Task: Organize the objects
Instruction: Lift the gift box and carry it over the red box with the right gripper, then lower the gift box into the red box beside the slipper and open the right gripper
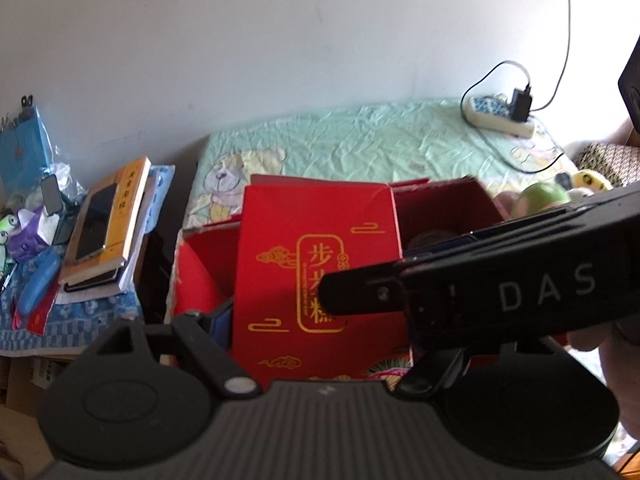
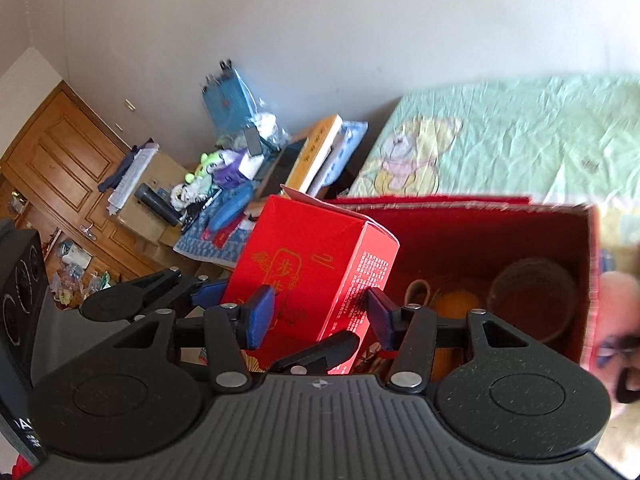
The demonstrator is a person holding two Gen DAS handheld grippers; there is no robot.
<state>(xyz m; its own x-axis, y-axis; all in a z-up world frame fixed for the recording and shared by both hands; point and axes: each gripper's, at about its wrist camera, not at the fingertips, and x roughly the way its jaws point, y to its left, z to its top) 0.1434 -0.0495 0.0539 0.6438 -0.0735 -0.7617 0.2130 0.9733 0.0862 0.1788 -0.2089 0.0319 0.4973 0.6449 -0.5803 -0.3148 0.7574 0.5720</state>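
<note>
- A red carton (image 2: pixel 316 268) with gold characters stands tilted at the left end of an open red box (image 2: pixel 480 232); the box rests on a bed (image 2: pixel 520 132) with a pale green sheet.
- The right hand-held gripper (image 2: pixel 320 320) has its blue pads (image 2: pixel 260 316) on either side of the carton's lower corner, jaws partly spread; whether the pads press on the carton cannot be told.
- The left hand-held gripper (image 1: pixel 316 320) points at the carton's front face; one blue pad (image 1: pixel 222 318) shows by the carton's left edge, its other finger hidden behind the right gripper's black body, which crosses the left wrist view. Its jaws stand wide, and contact with the carton cannot be told.
- Deeper in the box, to the carton's right, lie a dark round container (image 2: pixel 532 296) and an orange thing (image 2: pixel 456 300).
- Left of the bed, a cluttered table (image 1: pixel 24 336) holds a yellow book (image 1: pixel 120 216), with a phone (image 1: pixel 94 224) on it.
- A power strip (image 1: pixel 500 114) with a plugged charger lies at the bed's far side.
</note>
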